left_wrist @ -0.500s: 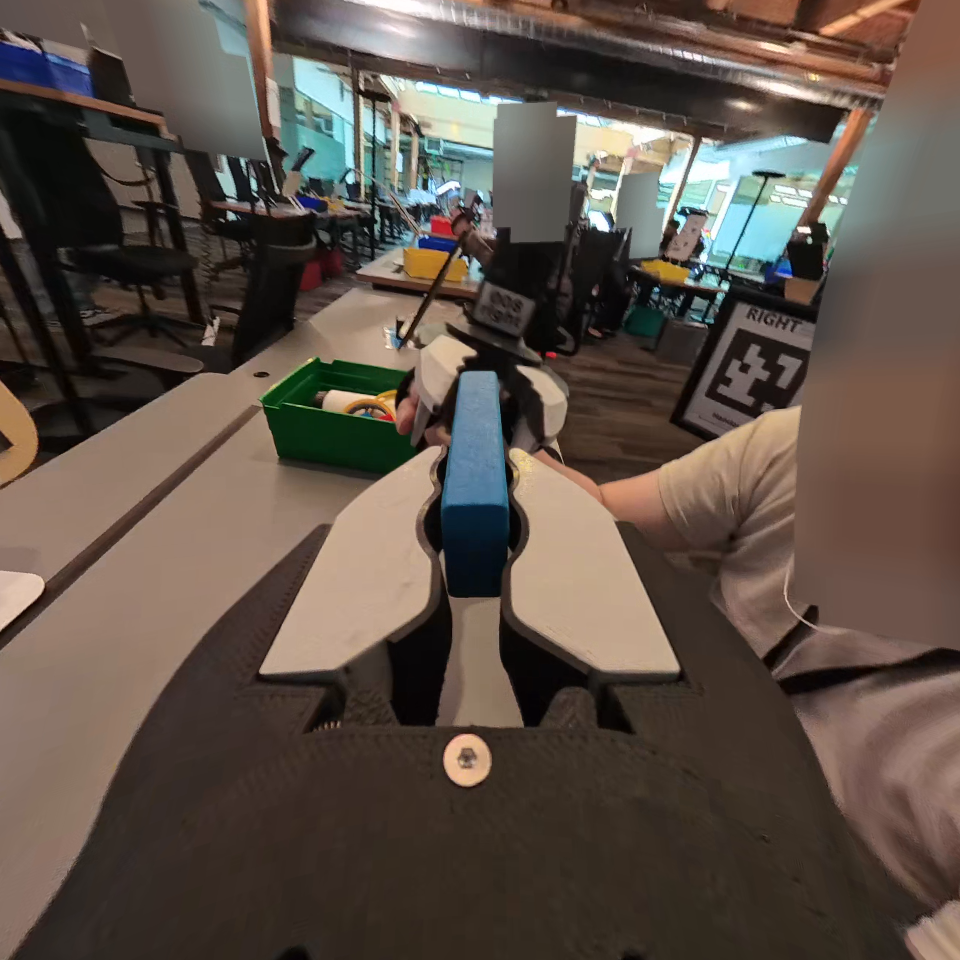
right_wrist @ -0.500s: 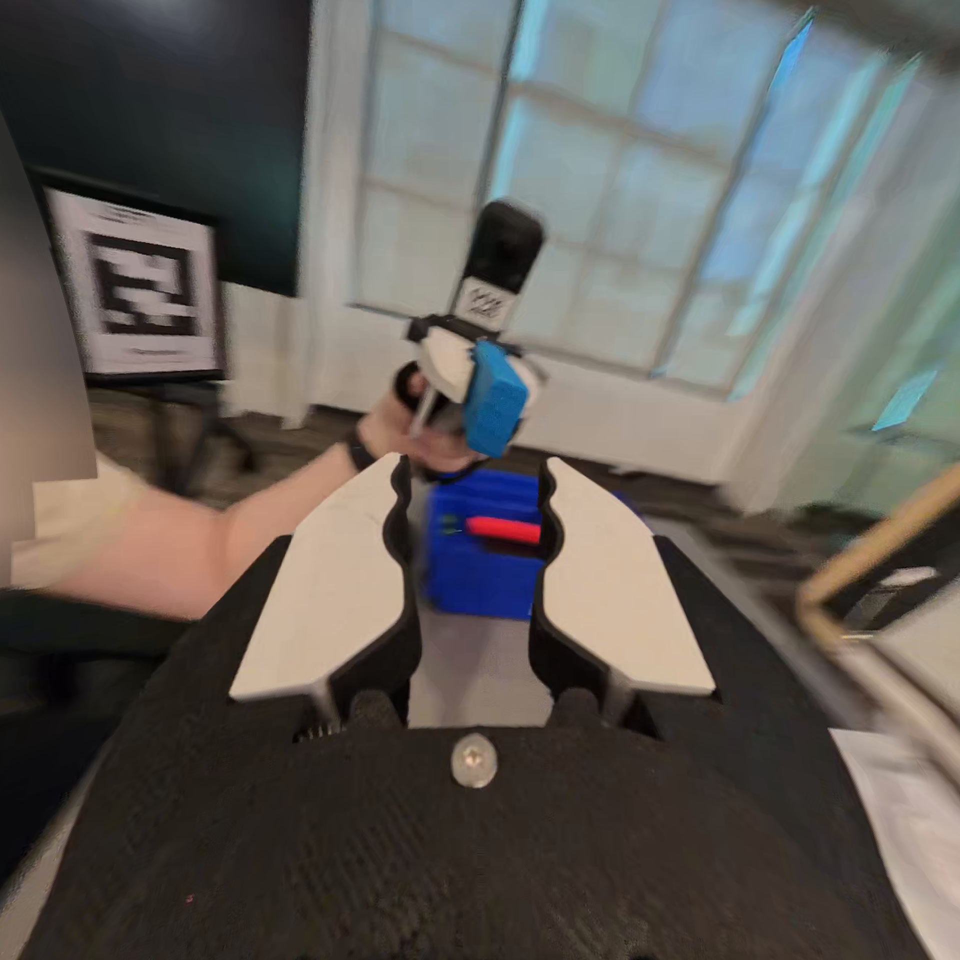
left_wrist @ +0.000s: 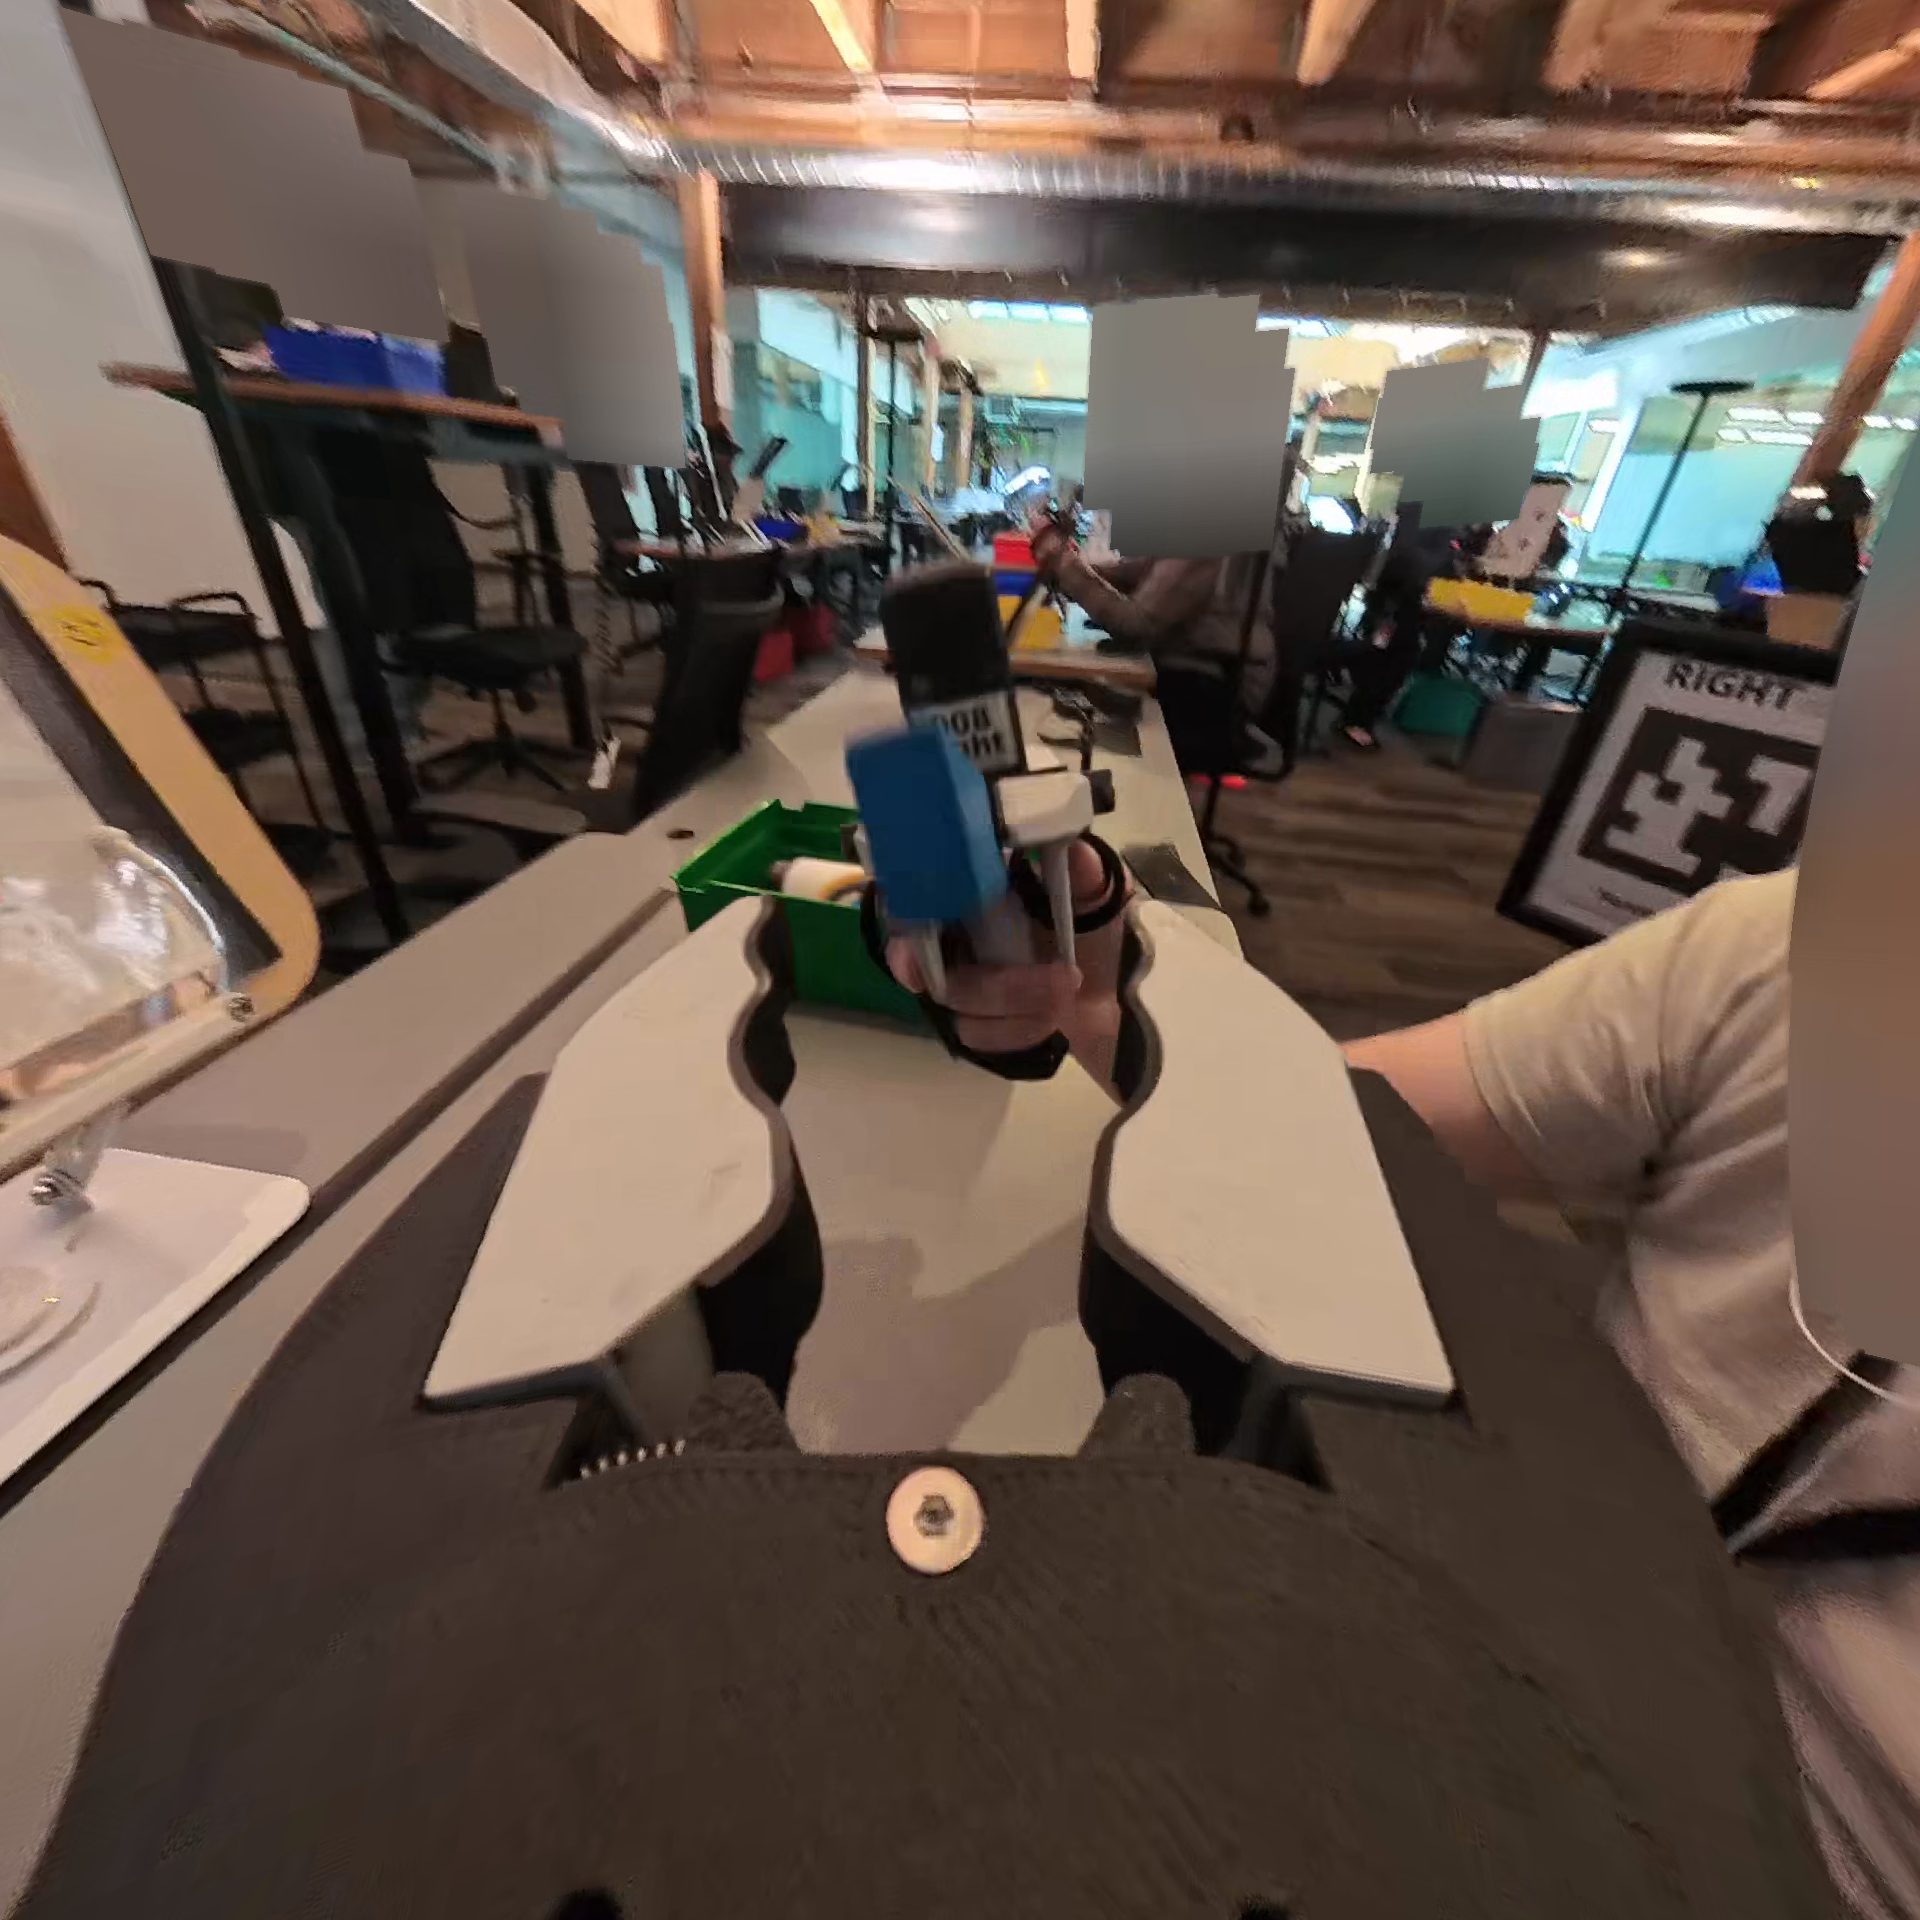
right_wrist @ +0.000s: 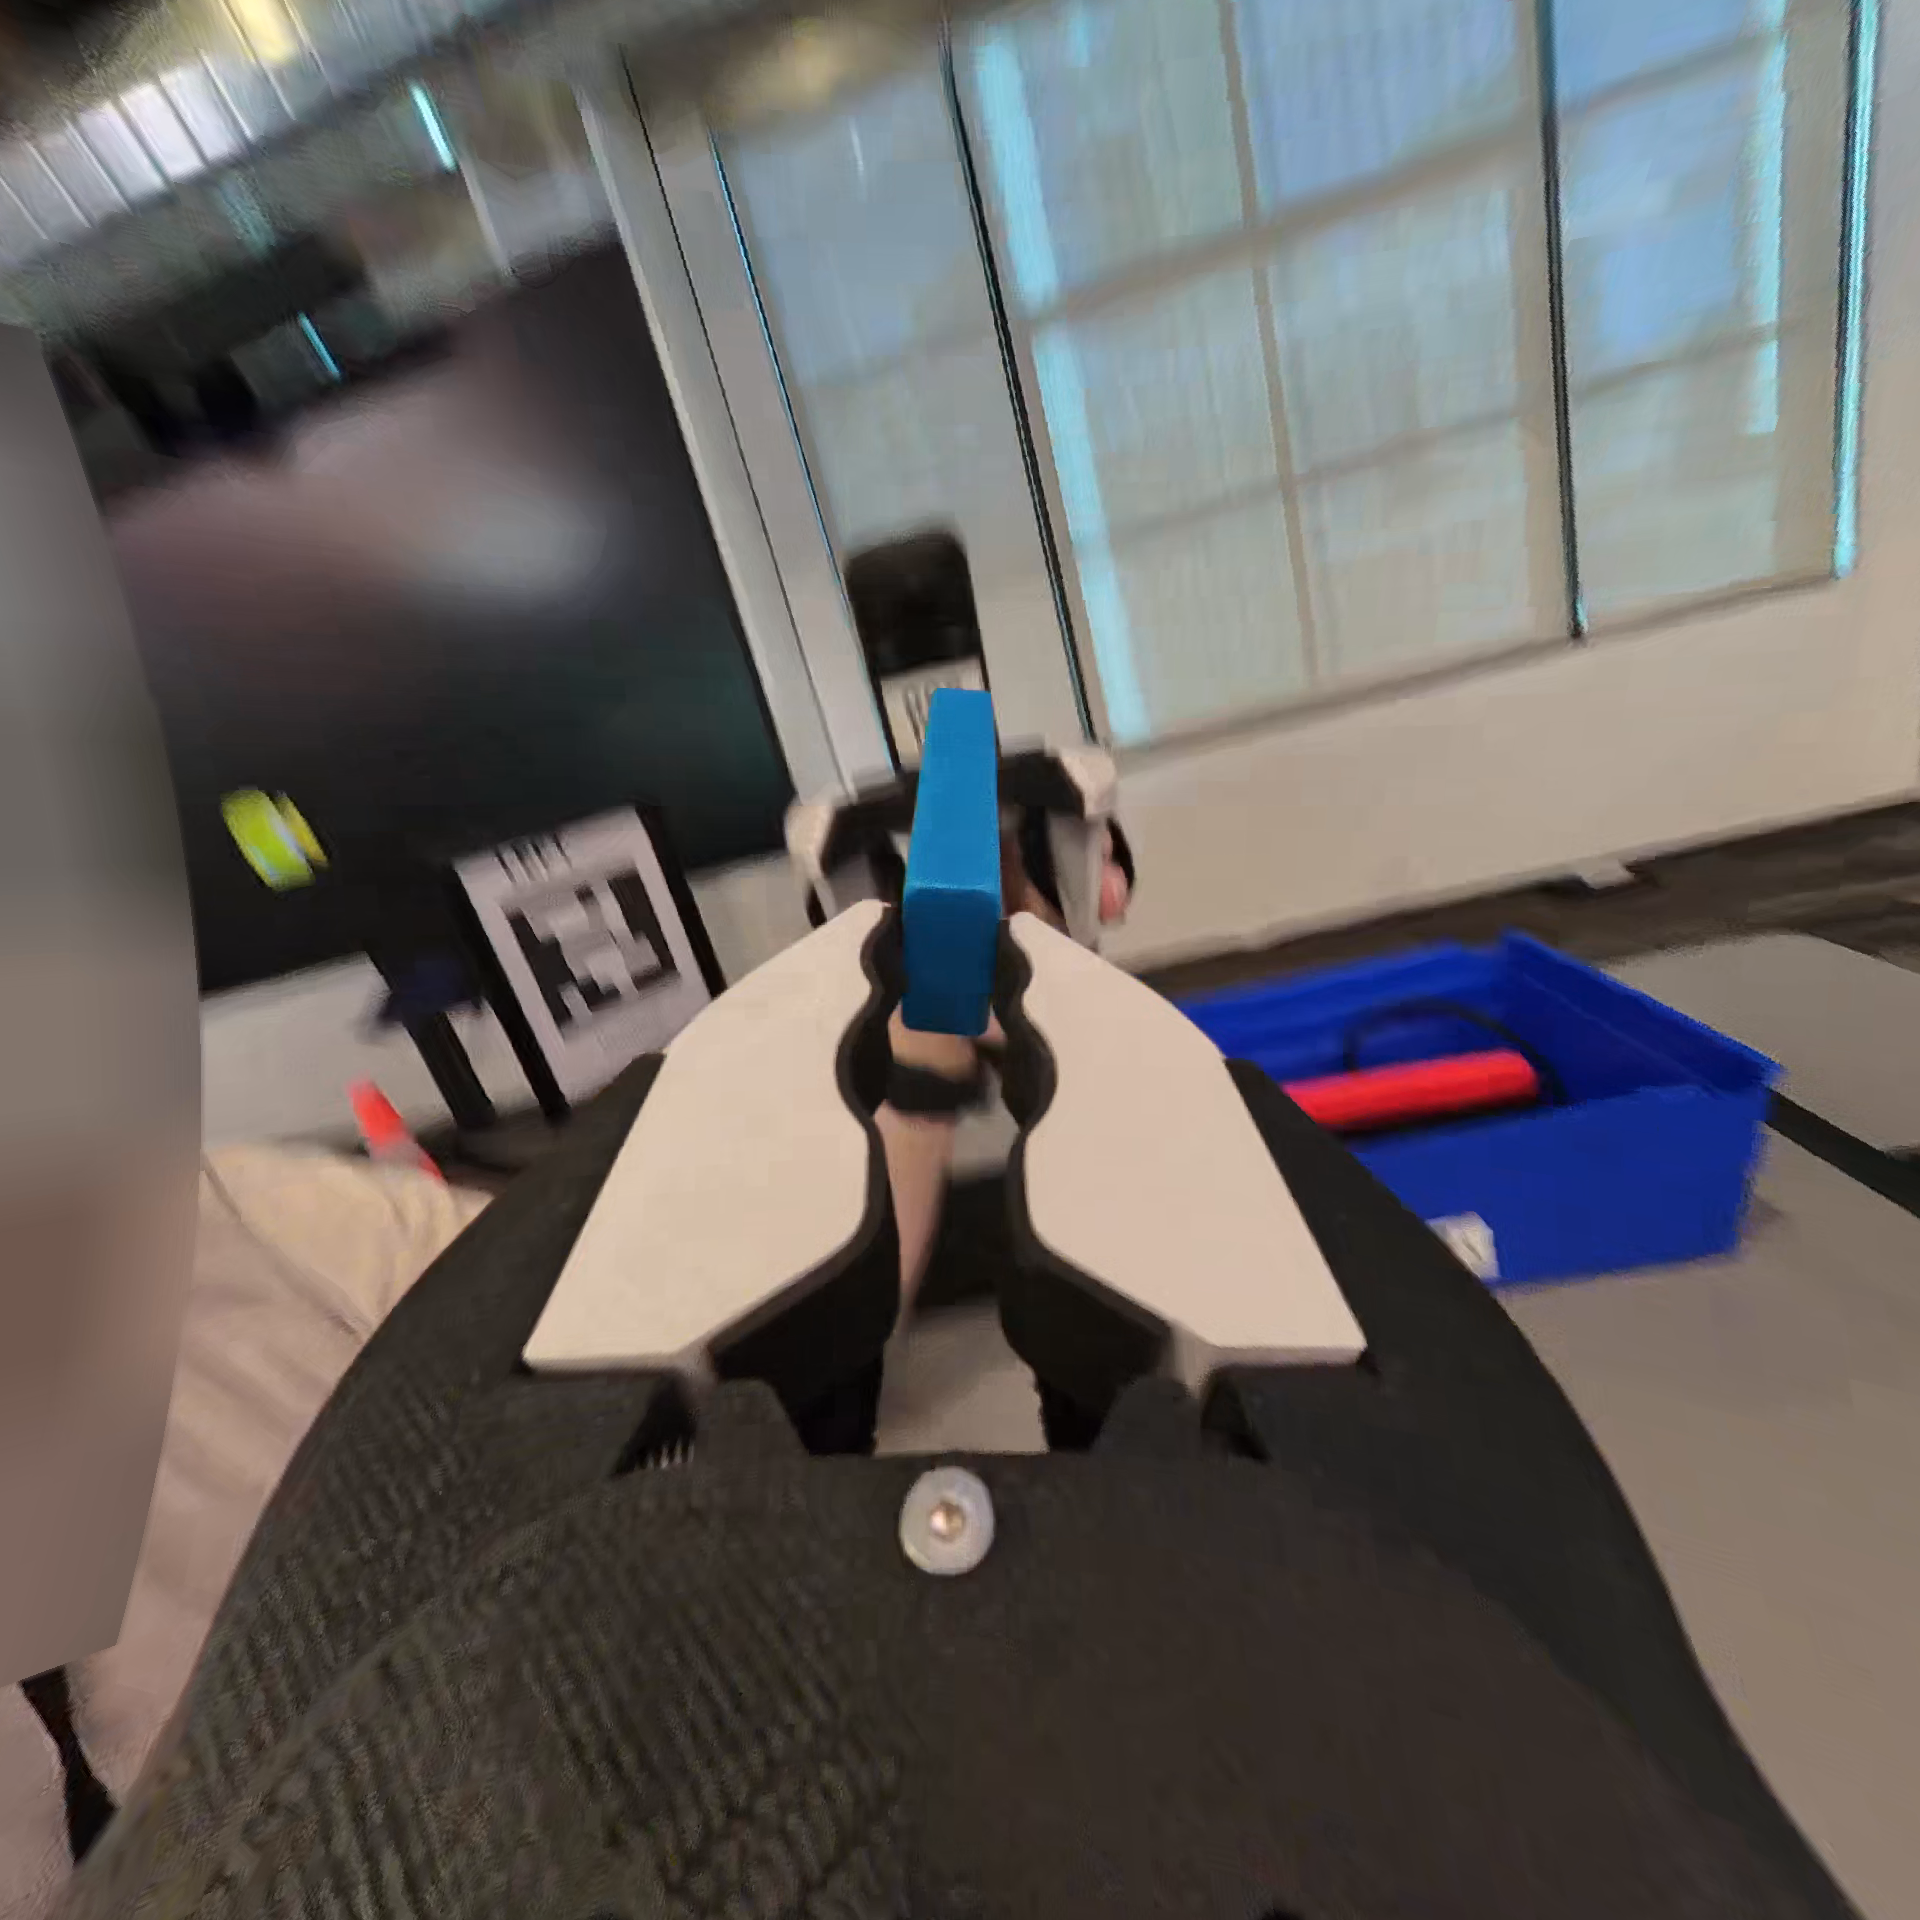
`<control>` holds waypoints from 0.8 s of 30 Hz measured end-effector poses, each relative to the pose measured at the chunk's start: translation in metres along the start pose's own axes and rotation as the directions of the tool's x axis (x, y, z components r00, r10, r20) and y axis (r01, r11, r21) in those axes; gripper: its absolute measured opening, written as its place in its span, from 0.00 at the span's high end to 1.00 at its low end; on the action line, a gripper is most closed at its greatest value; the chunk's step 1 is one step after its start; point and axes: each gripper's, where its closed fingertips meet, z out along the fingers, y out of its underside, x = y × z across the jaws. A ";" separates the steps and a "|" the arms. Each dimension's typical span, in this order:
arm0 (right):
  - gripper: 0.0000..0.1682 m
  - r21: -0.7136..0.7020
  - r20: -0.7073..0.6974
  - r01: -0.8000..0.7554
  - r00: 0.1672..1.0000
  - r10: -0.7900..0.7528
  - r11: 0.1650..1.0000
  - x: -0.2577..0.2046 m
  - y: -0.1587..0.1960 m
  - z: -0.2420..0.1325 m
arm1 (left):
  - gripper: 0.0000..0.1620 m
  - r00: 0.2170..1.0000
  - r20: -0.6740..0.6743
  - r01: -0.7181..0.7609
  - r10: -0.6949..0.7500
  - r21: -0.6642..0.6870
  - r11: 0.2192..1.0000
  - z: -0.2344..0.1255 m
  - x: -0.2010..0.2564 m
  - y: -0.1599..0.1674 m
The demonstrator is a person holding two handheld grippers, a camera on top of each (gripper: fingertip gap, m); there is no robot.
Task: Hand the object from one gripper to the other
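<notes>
Blue foam, a flat rectangular block [right_wrist: 951, 868], stands upright between the white fingers of your right gripper [right_wrist: 948, 961], which are closed on its lower part near their tips. That is where the object sits now: in the right claw, most of it rising clear above the fingertips. Just beyond the block, your left hand and its gripper face you, blurred.

From the left side, your left gripper [left_wrist: 945, 971] has its fingers spread wide apart with nothing between them. The block [left_wrist: 925, 826] shows past those tips, apart from them, carried on the far right gripper.

Judging by this, the handover itself looks complete and you are at the parting step. The next move likely calls for drawing the two grippers away from each other without loosening the right grip.

Beyond the block lie a green bin [left_wrist: 774, 894] on the grey table [left_wrist: 436, 1039] in the left view, and a blue bin [right_wrist: 1538, 1143] holding a red cylinder [right_wrist: 1413, 1086] in the right view.
</notes>
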 end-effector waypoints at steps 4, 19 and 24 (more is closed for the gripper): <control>0.90 0.434 0.251 -0.320 0.941 0.229 0.842 0.012 -0.046 -0.036 | 0.61 0.996 0.084 0.023 -0.030 0.078 0.997 -0.001 -0.016 -0.010; 0.90 -0.037 0.840 -0.832 0.275 0.468 0.554 -0.020 0.011 -0.004 | 0.68 0.965 -0.005 -0.258 0.261 0.137 0.956 0.054 0.017 0.002; 0.88 0.102 0.749 -0.801 0.452 0.485 0.589 -0.005 0.010 0.002 | 0.79 0.939 0.061 -0.342 0.338 0.087 0.936 0.051 0.013 0.000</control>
